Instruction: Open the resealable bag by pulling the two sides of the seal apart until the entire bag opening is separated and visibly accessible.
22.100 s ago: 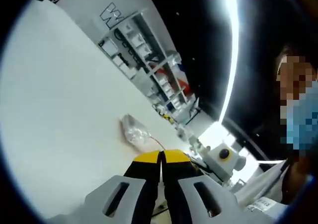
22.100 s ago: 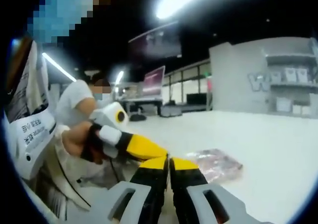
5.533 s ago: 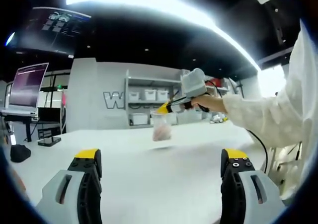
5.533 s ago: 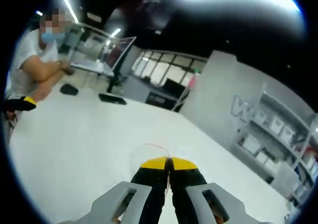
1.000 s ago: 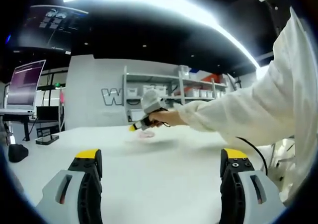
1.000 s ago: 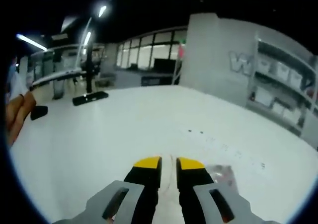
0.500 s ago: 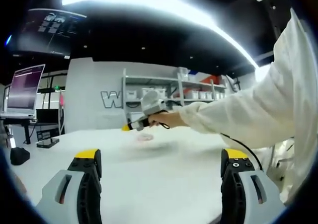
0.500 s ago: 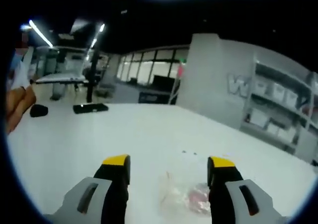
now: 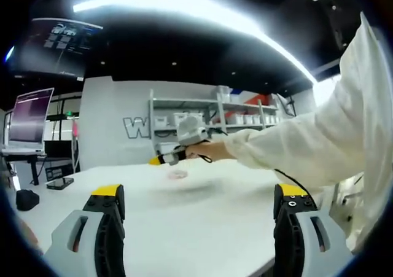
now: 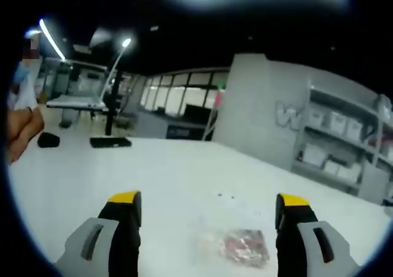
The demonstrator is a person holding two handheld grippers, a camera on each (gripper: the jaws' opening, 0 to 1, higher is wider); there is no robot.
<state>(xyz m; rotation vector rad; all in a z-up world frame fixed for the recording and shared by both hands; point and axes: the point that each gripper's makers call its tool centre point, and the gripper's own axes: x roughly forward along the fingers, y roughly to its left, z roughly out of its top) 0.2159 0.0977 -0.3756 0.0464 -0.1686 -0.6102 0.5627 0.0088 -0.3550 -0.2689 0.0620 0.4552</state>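
Low in the right gripper view, between the spread-wide right gripper (image 10: 209, 218), the bag (image 10: 236, 246) lies flat on bare white table (image 10: 92, 166); the left gripper (image 9: 199, 212) also gapes empty.

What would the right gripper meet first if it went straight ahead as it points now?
Probably the resealable bag, lying on the white table between the open jaws of the right gripper; depth is hard to judge.

The resealable bag (image 10: 238, 246), clear with pinkish-red contents, lies flat on the white table; in the left gripper view it is far off (image 9: 178, 174).
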